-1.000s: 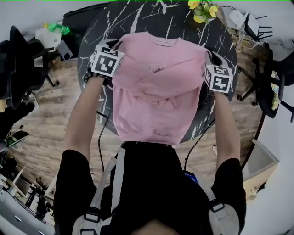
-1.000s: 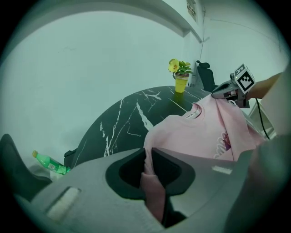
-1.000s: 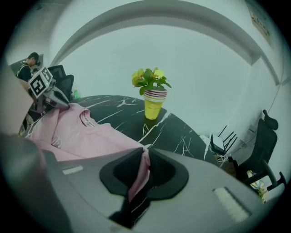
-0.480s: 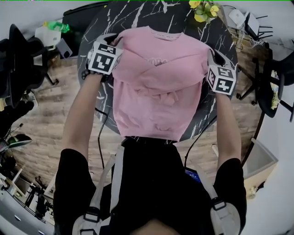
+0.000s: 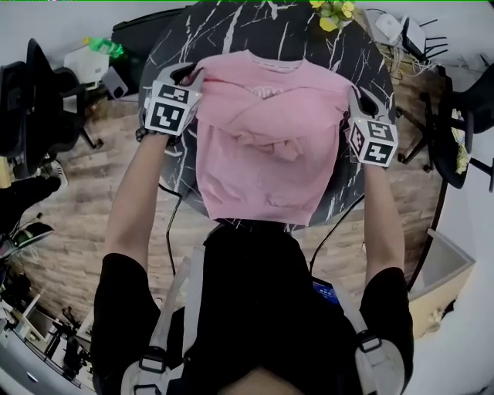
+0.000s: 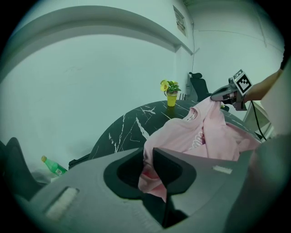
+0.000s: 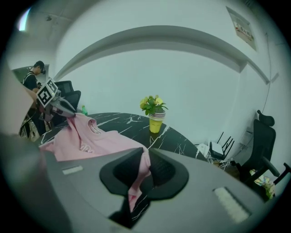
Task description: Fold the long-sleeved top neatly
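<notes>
The pink long-sleeved top [image 5: 262, 146] has its sleeves crossed over its chest and is held up by both shoulders above the black marble table [image 5: 231, 31]. My left gripper [image 5: 193, 77] is shut on the left shoulder, with pink cloth pinched between its jaws [image 6: 152, 170]. My right gripper [image 5: 349, 94] is shut on the right shoulder, and cloth also sits in its jaws [image 7: 143, 170]. The top's hem [image 5: 262, 212] lies near the table's near edge. Each gripper view shows the other gripper [image 6: 227, 94] [image 7: 57, 104] across the top [image 6: 200, 132] [image 7: 95, 141].
A yellow pot of flowers [image 5: 333, 14] [image 7: 155, 119] stands at the table's far side. A green bottle [image 5: 104, 48] [image 6: 54, 167] lies at the left. Office chairs [image 5: 38, 100] [image 7: 266, 145] stand around the table on the wooden floor, and a person [image 7: 32, 82] is in the background.
Both grippers have risen and moved away from me with the top's shoulders. The hem has slid up the table, away from its near edge.
</notes>
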`<state>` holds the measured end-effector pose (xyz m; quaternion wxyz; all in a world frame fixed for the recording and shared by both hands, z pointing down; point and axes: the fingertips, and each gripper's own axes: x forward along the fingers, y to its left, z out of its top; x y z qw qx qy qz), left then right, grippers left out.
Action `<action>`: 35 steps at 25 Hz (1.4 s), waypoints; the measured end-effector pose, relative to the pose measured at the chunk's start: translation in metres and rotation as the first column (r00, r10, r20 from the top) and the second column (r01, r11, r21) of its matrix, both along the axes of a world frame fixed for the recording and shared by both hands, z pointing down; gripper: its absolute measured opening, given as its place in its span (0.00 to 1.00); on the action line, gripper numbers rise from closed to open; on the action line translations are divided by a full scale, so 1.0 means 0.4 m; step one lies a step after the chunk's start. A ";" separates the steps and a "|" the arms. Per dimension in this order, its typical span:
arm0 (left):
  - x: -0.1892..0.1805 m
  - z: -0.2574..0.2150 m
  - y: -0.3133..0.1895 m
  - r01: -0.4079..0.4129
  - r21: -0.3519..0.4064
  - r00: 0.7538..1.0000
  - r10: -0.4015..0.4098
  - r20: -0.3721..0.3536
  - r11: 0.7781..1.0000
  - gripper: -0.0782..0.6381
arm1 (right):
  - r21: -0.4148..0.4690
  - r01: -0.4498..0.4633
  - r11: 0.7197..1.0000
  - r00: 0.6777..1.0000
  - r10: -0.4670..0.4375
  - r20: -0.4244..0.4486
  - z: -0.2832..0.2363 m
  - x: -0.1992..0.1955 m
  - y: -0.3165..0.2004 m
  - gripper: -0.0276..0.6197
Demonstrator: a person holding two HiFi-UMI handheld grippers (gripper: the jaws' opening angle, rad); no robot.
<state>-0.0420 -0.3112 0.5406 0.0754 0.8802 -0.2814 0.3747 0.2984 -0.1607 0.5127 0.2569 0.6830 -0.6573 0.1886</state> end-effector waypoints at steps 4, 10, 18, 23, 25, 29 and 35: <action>-0.032 -0.036 0.062 -0.013 0.011 0.999 0.013 -0.037 1.000 0.21 | 0.042 -0.016 0.999 1.000 0.015 0.016 -0.035 -0.026 0.066 0.11; -0.104 -0.089 0.172 -0.002 0.016 0.996 0.004 -0.094 1.000 0.18 | 0.068 -0.019 0.998 0.997 0.014 0.078 -0.058 -0.079 0.184 0.11; -0.111 -0.010 0.279 -0.089 -0.051 0.996 0.088 -0.023 0.995 0.24 | -0.004 0.034 0.999 0.994 -0.033 0.105 0.042 -0.153 0.292 0.11; -0.082 -0.040 0.197 -0.099 0.045 0.995 0.098 0.027 0.994 0.35 | -0.011 0.047 0.999 0.994 -0.046 0.097 0.042 -0.153 0.284 0.11; -0.066 -0.025 0.170 -0.125 0.035 0.990 0.122 0.063 0.992 0.39 | -0.020 0.057 0.998 0.994 -0.055 0.098 0.044 -0.151 0.282 0.11; -0.028 0.020 0.131 -0.177 -0.001 0.977 0.176 0.122 0.984 0.46 | -0.038 0.080 0.996 0.993 -0.077 0.093 0.052 -0.140 0.270 0.11; -0.004 0.066 0.139 -0.210 -0.084 0.963 0.220 0.153 0.974 0.17 | -0.067 0.086 0.994 0.993 -0.080 0.087 0.065 -0.117 0.265 0.11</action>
